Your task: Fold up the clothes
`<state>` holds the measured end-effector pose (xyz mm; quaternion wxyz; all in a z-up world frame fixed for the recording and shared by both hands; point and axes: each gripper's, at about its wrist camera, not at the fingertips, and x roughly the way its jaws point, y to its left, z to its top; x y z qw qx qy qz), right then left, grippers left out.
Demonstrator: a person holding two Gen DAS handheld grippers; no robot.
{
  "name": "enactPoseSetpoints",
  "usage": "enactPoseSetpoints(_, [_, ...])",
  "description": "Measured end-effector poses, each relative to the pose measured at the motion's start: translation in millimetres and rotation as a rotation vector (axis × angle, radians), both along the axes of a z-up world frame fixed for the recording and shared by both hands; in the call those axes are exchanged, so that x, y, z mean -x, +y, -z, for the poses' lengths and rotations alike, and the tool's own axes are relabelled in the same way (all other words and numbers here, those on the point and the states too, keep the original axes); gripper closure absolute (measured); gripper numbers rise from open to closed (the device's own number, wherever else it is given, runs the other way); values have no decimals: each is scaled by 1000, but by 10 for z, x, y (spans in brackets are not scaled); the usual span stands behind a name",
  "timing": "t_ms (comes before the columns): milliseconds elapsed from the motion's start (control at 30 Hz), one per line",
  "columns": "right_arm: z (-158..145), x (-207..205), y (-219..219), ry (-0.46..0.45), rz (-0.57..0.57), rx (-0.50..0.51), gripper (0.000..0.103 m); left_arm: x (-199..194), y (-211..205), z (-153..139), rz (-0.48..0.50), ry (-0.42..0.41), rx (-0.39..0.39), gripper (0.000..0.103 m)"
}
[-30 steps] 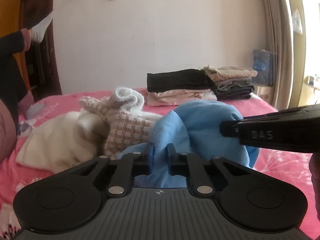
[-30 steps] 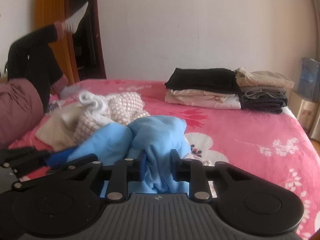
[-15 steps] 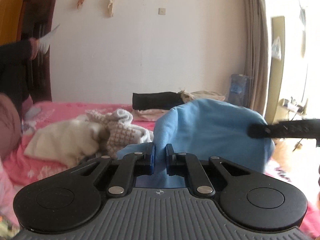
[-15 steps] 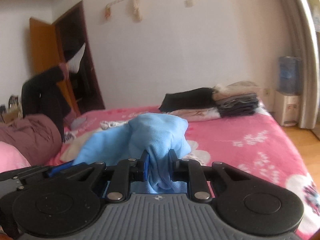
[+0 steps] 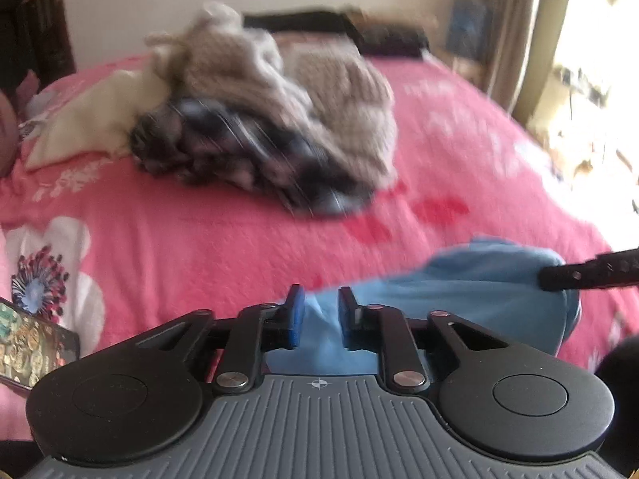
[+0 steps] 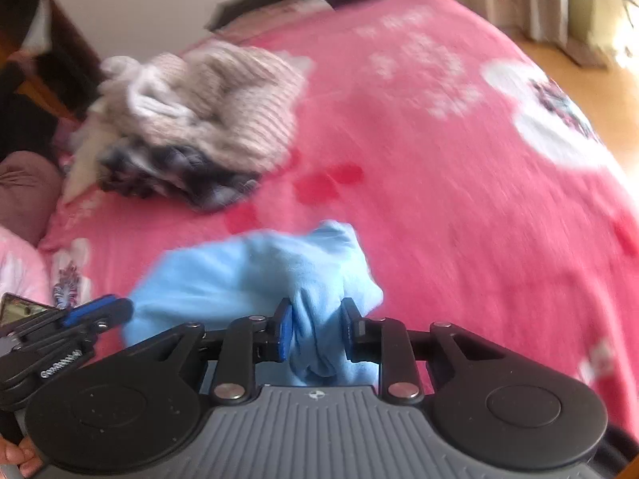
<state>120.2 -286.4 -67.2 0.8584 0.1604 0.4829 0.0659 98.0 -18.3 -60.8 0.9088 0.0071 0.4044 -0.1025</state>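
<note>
A pink bedspread [image 5: 207, 247] printed with white flowers covers a bed that fills both views; behind it is a pale wall [image 5: 131, 4], and past its right side a curtain [image 5: 515, 28] and bright window light, with wood floor [image 6: 591, 92] showing in the right wrist view. Both pictures are smeared by motion.

No containers show. An unfolded heap [image 5: 279, 119] lies toward the far side of the bedspread: a beige knit on top, a dark checked piece under it, a cream piece at its left. Behind the heap, at the far edge, a dark blurred stack [image 5: 331, 24] can just be made out. A phone [image 5: 28, 347] lies at the near left corner of the bedspread.

The blue garment [image 5: 471, 299] is bunched low over the near part of the bedspread, well apart from the heap. It is soft, plain, rumpled into folds, and stretched between the two claws. The left gripper [image 5: 320, 321] is narrowed on one end of it, cloth filling the gap between its blue pads. The right gripper [image 6: 317, 329] pinches a thick gathered wad of the other end.
</note>
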Motion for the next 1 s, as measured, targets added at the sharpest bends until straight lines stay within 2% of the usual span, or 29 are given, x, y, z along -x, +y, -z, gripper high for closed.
enactPoseSetpoints(67, [-151,6,-12,-76,12,2,73,-87,117,-86,-63,-45,29,60])
enactPoseSetpoints(167, [-394,-137,19,-217,21,-3,71,-295,250,-184,-127,-86,62,59])
enactPoseSetpoints(233, [-450,-319,92,-262,2,-31,65,-605,272,-54,-154,-64,55,58])
enactPoseSetpoints(333, [-227,-782,448,-202,-93,-72,64,-1076,302,149,-194,-31,44,58])
enactPoseSetpoints(400, [107,-1127,766,-119,-152,-86,64,-1451,331,401,-237,-24,-7,58])
enactPoseSetpoints(467, [537,-1549,1031,-25,-169,-49,64,-1840,387,635,-308,-20,-75,58])
enactPoseSetpoints(500, [673,-1741,1094,-10,-160,-32,65,-2021,455,721,-347,-16,-85,58])
enactPoseSetpoints(533, [765,-1921,1124,-11,-144,-19,65,-2236,543,795,-378,1,-71,57])
enactPoseSetpoints(600, [893,-2272,1169,-20,-124,-4,65,-2437,631,815,-376,-9,-53,56])
enactPoseSetpoints(733, [914,-2971,1201,-83,-117,-14,65,-2970,647,792,-341,-59,-69,56])
enactPoseSetpoints(900, [903,-3925,1197,-146,-58,-14,65,-3902,653,769,-361,-44,-68,55])
enactPoseSetpoints(1000, [916,-4397,1160,-168,-3,-24,66,-4024,586,761,-358,-14,-93,55])
